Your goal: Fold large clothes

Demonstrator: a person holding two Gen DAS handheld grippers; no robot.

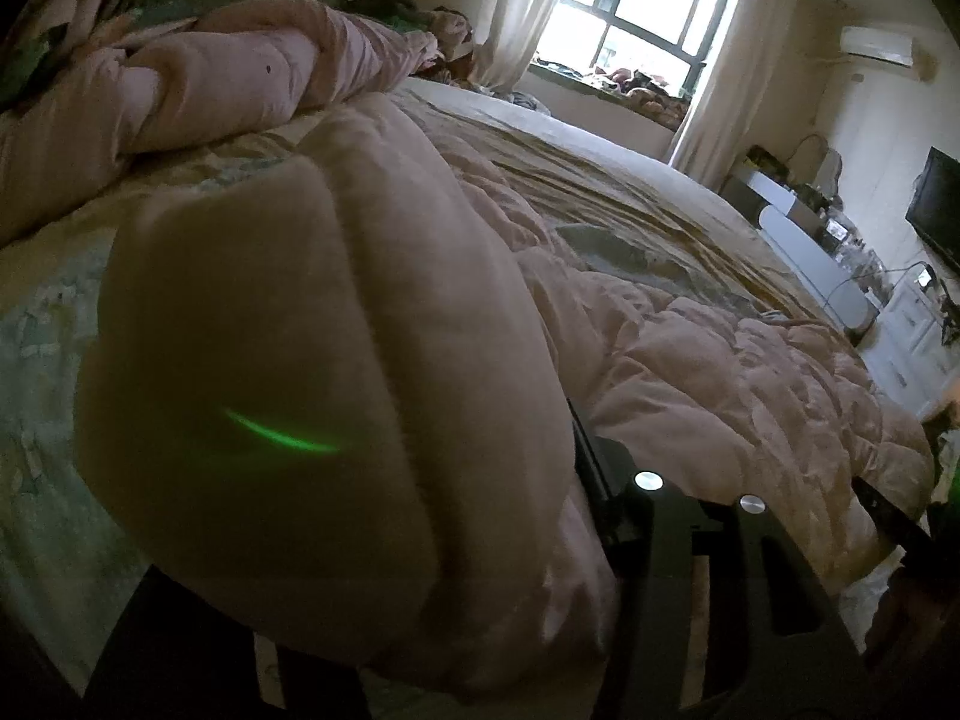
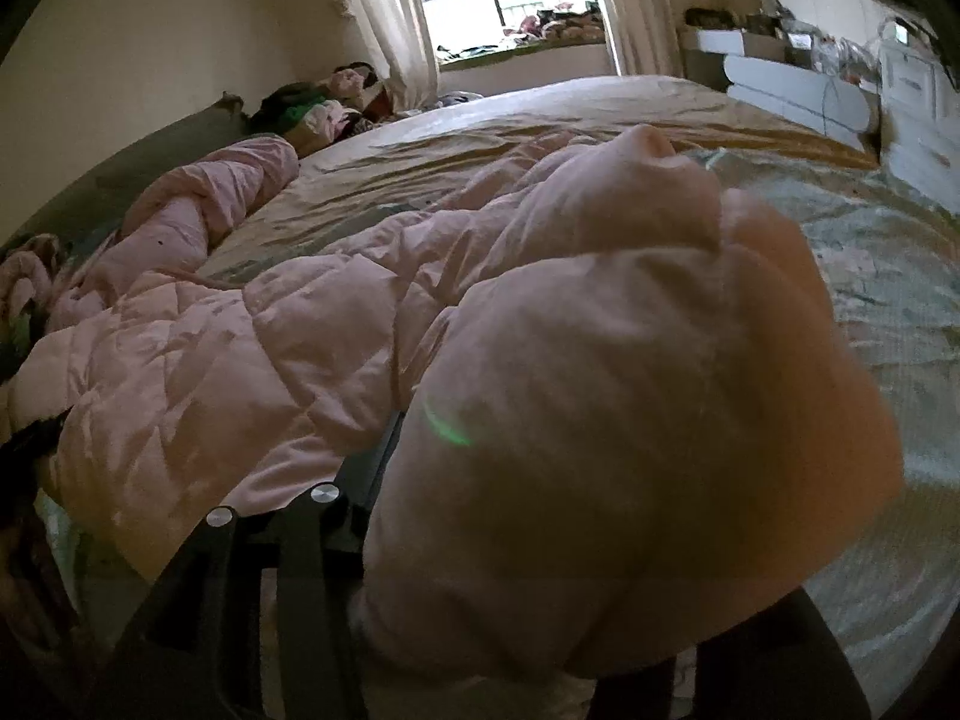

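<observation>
A large pale pink quilted down coat [image 1: 720,360] lies spread across the bed; it also fills the right wrist view [image 2: 240,348]. My left gripper [image 1: 480,540] is shut on a thick bunch of the coat [image 1: 300,390], which bulges close over the lens and hides the fingertips. My right gripper [image 2: 492,540] is shut on another padded fold of the coat [image 2: 600,420], held close to the lens and hiding its fingertips too. Both bunches are lifted a little off the bed.
The bed [image 1: 600,138] has a yellow and pale green patterned sheet [image 2: 888,252]. A second pink quilt [image 1: 210,78] and a clothes pile [image 2: 318,102] lie by the headboard. A window [image 1: 648,6], white cabinets [image 1: 810,252] and a TV [image 1: 936,210] stand beyond.
</observation>
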